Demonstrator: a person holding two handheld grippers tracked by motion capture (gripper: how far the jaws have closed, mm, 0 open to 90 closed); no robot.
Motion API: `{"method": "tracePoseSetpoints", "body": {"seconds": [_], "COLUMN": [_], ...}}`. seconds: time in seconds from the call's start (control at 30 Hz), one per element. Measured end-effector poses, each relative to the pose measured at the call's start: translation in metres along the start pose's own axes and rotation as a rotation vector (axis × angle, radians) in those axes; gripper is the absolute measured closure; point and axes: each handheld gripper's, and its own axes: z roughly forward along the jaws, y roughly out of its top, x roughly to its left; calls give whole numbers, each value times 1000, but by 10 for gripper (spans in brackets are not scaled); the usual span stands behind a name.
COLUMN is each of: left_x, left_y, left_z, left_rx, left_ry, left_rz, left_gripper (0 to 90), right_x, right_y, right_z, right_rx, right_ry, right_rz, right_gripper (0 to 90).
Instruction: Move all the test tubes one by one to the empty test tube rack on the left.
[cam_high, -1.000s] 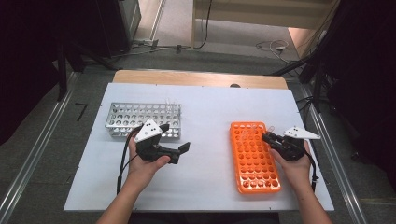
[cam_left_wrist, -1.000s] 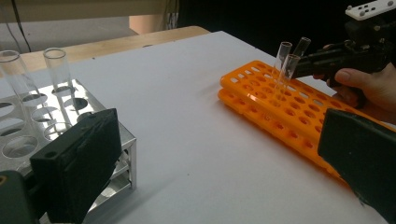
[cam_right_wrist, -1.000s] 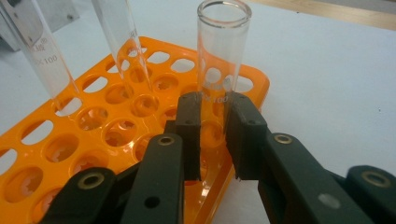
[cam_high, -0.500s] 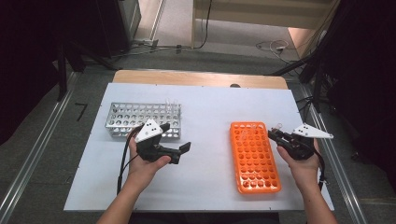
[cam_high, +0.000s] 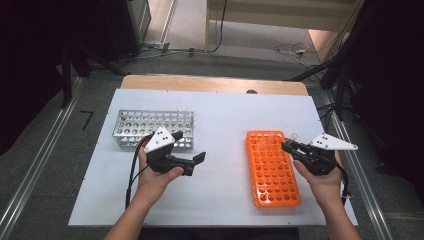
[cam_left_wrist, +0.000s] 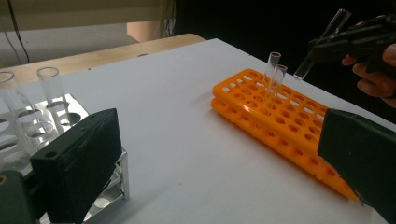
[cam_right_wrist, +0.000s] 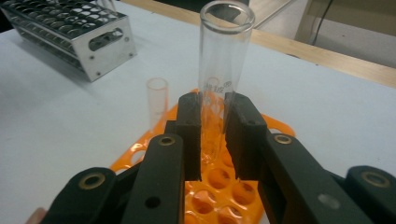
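Glass test tube (cam_right_wrist: 224, 70), clear and thin-walled: judged light, rigid, slippery and fragile. Right hand-held gripper (cam_right_wrist: 212, 135) is clenched on its lower part, open mouth up, above the far end of the orange tube rack (cam_high: 272, 170) on the desk (cam_high: 225, 120). Two tubes (cam_left_wrist: 273, 74) already stand in that rack. Best hold is mid-barrel with flat pads and moderate pressure; over-squeezing risks a crack. Left hand-held gripper (cam_high: 192, 162) is released, empty, just in front of the metal rack (cam_high: 150, 125).
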Motion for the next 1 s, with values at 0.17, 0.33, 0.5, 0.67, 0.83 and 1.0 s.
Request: {"method": "tracePoseSetpoints", "body": {"seconds": [0.17,0.33,0.5,0.67,0.83,1.0], "left_x": [-4,-8,-12,-18,-26,-35], "left_y": [2,4,5,6,6,4], "left_z": [1,2,3,6,10,17], "left_rx": [5,7,12,15,22,51], "left_ry": [-10,-19,-28,-43,-66,-100], "left_rz": [9,16,21,25,32,40], "left_gripper": [3,3,4,6,21,66], "right_x": [18,38,56,75,92,104], "right_y": [7,11,12,12,12,12], "right_z": [4,11,21,34,45,53], "right_rx": [8,17,27,50,70,89], "right_ry": [56,106,163,211,239,256], "right_rz": [-22,-52,-72,-104,-133,-155], "right_gripper": [745,745,745,745,745,745]}}
